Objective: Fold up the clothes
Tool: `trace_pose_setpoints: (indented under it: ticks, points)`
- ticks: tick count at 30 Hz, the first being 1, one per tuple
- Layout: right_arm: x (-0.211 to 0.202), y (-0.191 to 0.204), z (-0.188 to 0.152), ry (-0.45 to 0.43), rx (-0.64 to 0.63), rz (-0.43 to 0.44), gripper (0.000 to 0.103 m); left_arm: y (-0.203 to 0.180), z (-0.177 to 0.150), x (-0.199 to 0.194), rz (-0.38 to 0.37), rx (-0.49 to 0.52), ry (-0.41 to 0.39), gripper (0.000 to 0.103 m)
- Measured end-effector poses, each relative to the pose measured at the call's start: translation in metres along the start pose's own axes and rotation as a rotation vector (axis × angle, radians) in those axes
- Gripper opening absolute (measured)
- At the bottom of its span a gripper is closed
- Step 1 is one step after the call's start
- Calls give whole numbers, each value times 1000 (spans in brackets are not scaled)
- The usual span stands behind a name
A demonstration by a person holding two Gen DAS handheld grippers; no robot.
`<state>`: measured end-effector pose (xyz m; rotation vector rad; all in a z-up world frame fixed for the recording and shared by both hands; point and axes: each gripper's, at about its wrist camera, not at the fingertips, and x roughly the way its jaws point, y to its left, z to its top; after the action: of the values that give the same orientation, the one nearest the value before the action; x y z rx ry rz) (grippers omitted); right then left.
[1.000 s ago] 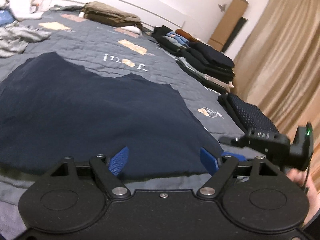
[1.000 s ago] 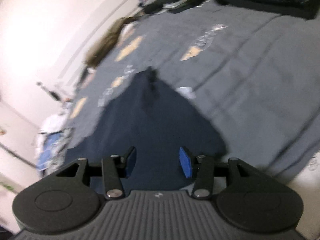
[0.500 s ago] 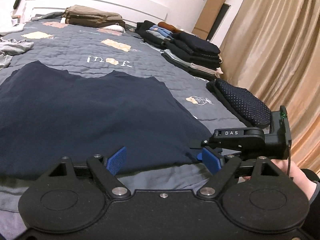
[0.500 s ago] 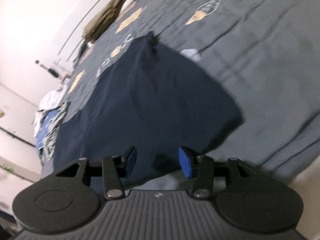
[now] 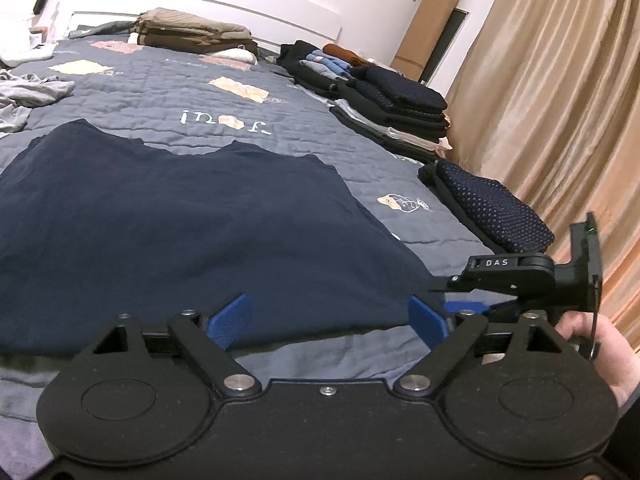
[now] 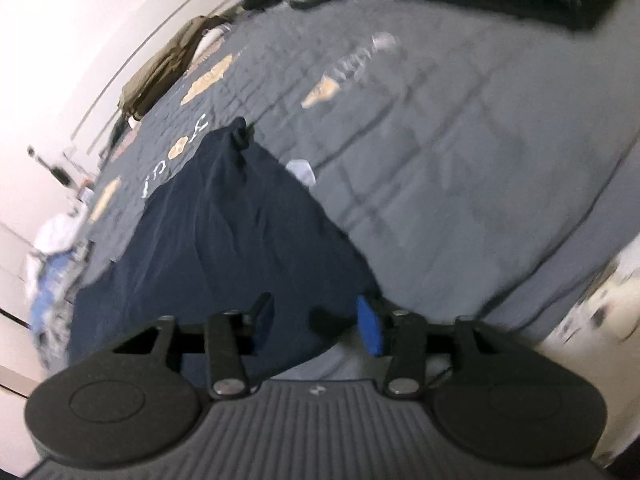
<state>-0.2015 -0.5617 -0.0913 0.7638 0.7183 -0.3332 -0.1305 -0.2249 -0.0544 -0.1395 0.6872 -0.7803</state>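
Note:
A navy garment lies spread flat on the grey quilted bed. My left gripper hovers at its near hem. Its jaws are opening, the blue pads stand wide apart and press on nothing. In the right wrist view the garment runs away from my right gripper, which is at the garment's near right corner. The pads stand half apart, with a small dark fold of the hem between them and not pinched. The right gripper's black body, held by a hand, shows beside the left one.
Stacks of folded dark clothes line the bed's right edge, with a folded dotted garment nearest. A khaki folded pile sits by the headboard and crumpled grey clothes lie far left. A beige curtain hangs on the right.
The left gripper's pads have spread wider. The right gripper has come closer in beside the left one, at the garment's near right corner. The garment has not moved.

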Motion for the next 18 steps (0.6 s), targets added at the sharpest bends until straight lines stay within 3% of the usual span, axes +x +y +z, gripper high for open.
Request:
trace_pose_setpoints:
  ticks: [6,10,18]
  points:
    - [-11,30,-7,-80,-202,-16,52,3,2,-1,47,-10,-13,97]
    - [-8,44,-13,-64,-271,-18,55,6,3,-2,95,-5,-13,103]
    - [-13,68,-25,-17,-349,19,55,18,1,-14,181,-30,14,103]
